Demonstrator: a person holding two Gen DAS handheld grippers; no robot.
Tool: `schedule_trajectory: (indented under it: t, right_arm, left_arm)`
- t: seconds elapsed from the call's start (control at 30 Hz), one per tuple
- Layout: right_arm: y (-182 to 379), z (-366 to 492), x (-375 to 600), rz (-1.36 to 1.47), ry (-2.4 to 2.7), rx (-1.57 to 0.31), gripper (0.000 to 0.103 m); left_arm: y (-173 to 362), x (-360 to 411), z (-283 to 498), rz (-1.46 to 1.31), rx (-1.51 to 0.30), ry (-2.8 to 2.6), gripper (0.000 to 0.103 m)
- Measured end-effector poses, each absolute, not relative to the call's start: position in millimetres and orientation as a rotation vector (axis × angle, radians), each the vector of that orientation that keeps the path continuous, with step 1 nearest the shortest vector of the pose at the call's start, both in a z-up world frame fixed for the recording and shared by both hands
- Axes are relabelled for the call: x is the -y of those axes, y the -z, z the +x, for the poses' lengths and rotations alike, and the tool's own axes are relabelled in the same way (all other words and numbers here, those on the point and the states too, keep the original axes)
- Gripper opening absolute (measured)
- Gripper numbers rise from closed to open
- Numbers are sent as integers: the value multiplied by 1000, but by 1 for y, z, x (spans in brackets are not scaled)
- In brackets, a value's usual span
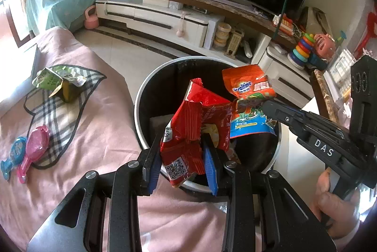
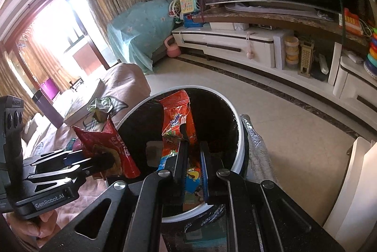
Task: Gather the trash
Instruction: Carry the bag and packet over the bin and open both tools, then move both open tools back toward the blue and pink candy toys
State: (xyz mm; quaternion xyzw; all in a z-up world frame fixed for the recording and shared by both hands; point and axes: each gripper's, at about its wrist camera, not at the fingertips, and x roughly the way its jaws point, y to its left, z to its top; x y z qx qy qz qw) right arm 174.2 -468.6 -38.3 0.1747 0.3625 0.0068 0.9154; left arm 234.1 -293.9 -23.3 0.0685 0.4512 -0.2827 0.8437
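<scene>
My left gripper [image 1: 182, 157] is shut on a crumpled red snack wrapper [image 1: 195, 124] and holds it over the round black trash bin with a white rim [image 1: 141, 96]. My right gripper [image 2: 192, 157] is shut on an orange Ovaltine packet [image 2: 176, 120], also over the bin [image 2: 238, 129]. In the left wrist view the packet [image 1: 249, 91] hangs from the right gripper [image 1: 271, 110] at the bin's right side. In the right wrist view the red wrapper [image 2: 110, 146] sits in the left gripper [image 2: 103, 162] at the bin's left edge.
A pink blanket [image 1: 94, 129] covers the surface to the left. On it lie a plaid cloth [image 1: 59, 117], a green crumpled carton [image 1: 59, 82] and pink and blue candy wrappers [image 1: 26, 157]. A white TV cabinet [image 1: 165, 21] with toys stands beyond. A silver foil bag [image 2: 256, 146] lies right of the bin.
</scene>
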Motion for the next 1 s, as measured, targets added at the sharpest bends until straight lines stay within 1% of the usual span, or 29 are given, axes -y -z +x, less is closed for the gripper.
schedule_trajectory:
  t: [0.03,0.1,0.17,0.2,0.23,0.27,0.4,0.47,0.5,0.53,0.57,0.6,0.63,0.67,0.83,1.0]
  right_arm:
    - [39,176,469,362,-15,-752,15]
    - [40,177,471,382,-24,-756,18]
    - [40,178,473,390,-25,-756,24]
    - [40,177,473,396,-26,-752,26]
    - [40,176,473,401,-29,-749,31]
    - [39,175,473,407,-30,-745,37]
    - [36,168,469,417,-33,-730,45]
    - [34,166,465,424,-43,-727,54]
    - [33,165,462,431,-54,-722,56]
    - [31,164,460,435,-62,-717,66]
    - [29,162,455,438,-75,-709,79]
    - [27,159,448,437,-94,-699,86]
    - [25,158,443,434,-109,-690,96]
    - [22,156,436,427,-120,-679,98]
    - [15,152,393,387,-190,-662,98]
    - [24,157,362,395,-240,-692,98]
  left_arm:
    - [23,294,234,142,-953,596,33]
    - [21,293,233,138,-953,599,38]
    - [20,292,232,137,-948,603,42]
    - [19,290,231,133,-946,602,52]
    - [18,287,231,128,-940,598,59]
    - [16,285,229,123,-931,597,59]
    - [13,269,225,95,-925,593,60]
    - [13,260,221,86,-919,586,60]
    - [14,254,218,84,-915,579,60]
    - [14,247,215,78,-911,573,60]
    - [14,242,214,73,-907,568,60]
    - [15,232,210,66,-898,559,60]
    - [15,227,208,65,-893,553,60]
    - [16,217,204,69,-886,539,60]
    - [24,174,193,59,-882,488,60]
    - [33,123,189,17,-896,418,60]
